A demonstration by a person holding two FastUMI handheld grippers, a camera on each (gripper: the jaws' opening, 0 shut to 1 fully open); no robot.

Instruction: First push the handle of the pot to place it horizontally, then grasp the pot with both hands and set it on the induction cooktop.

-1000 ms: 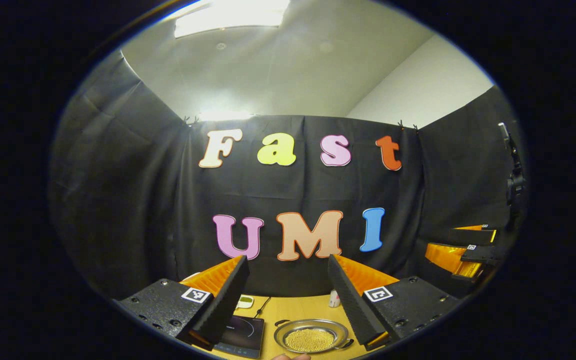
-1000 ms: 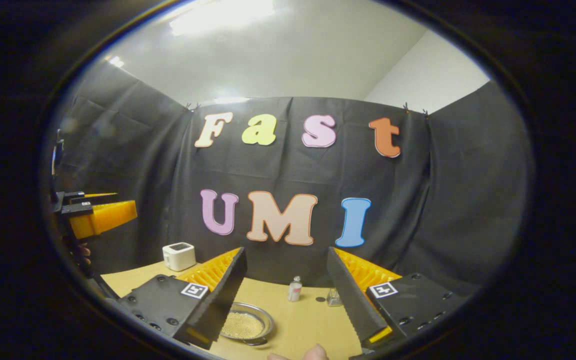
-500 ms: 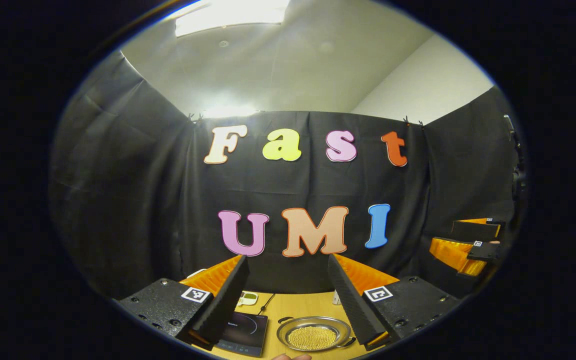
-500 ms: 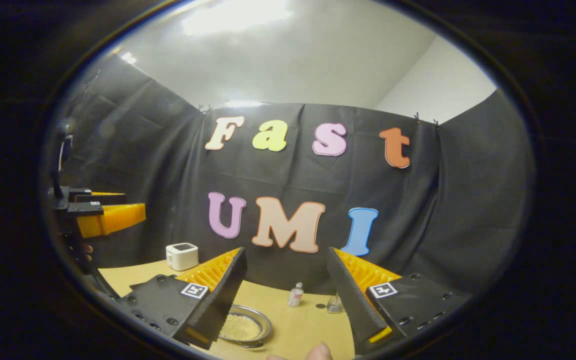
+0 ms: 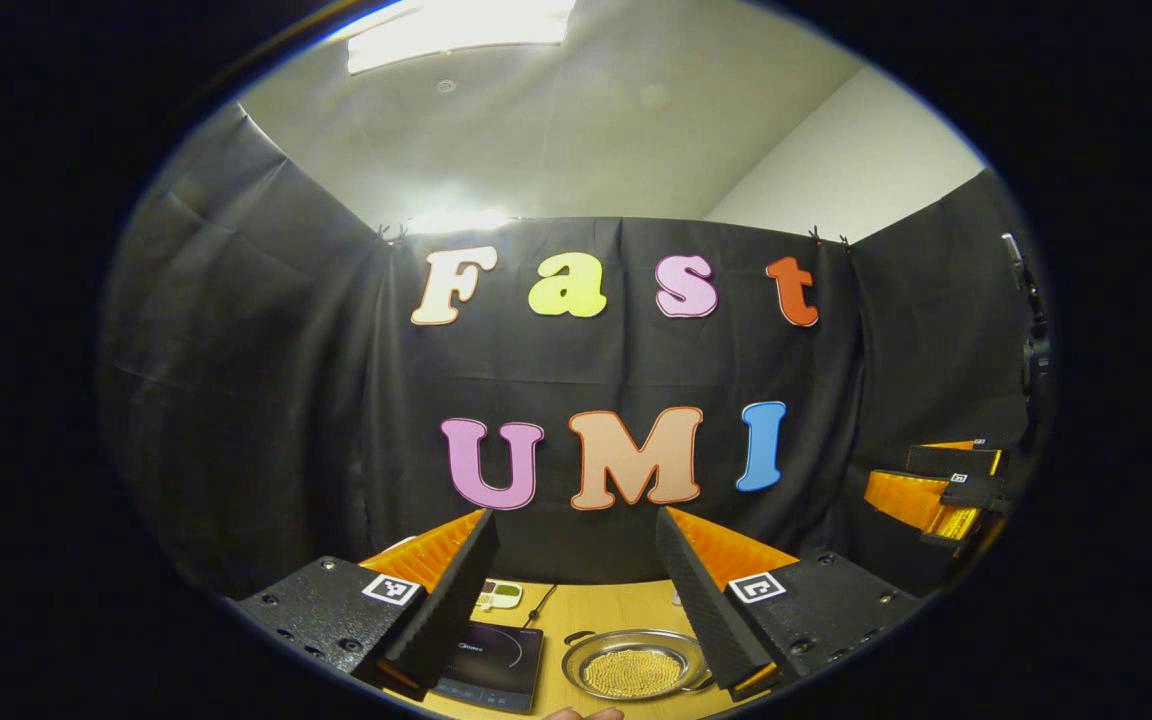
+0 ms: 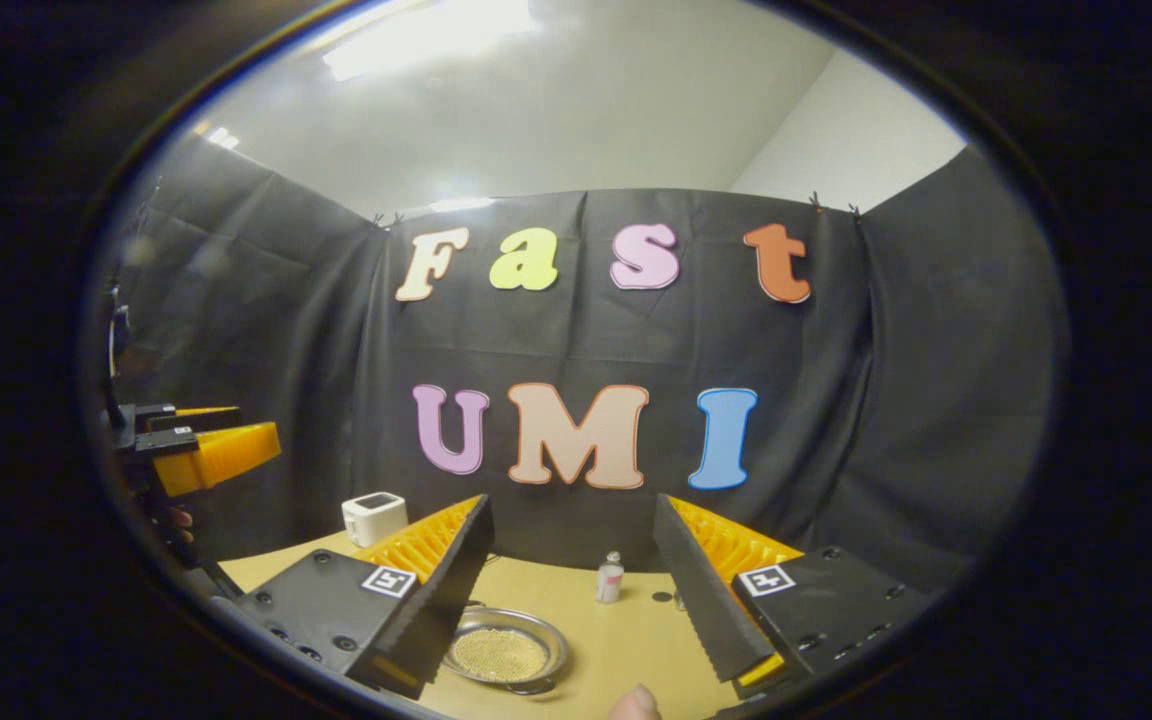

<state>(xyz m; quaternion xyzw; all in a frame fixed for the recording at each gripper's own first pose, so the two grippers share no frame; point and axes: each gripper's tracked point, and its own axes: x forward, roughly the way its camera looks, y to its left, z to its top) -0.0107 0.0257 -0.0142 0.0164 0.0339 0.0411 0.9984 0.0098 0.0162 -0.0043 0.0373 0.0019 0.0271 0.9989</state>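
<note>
Hovering above the pot [image 5: 634, 668], left gripper [image 5: 576, 580] and right gripper [image 6: 573, 580] both spread apart

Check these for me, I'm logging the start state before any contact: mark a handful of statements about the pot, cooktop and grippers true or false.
1. The pot sits on the induction cooktop. False: it stands on the table beside it.
2. The pot holds small yellowish beads. True.
3. The left gripper is shut on the pot's handle. False: its jaws are open, holding nothing.
4. The right gripper is open. True.
5. A small bottle stands beyond the pot. True.
</note>
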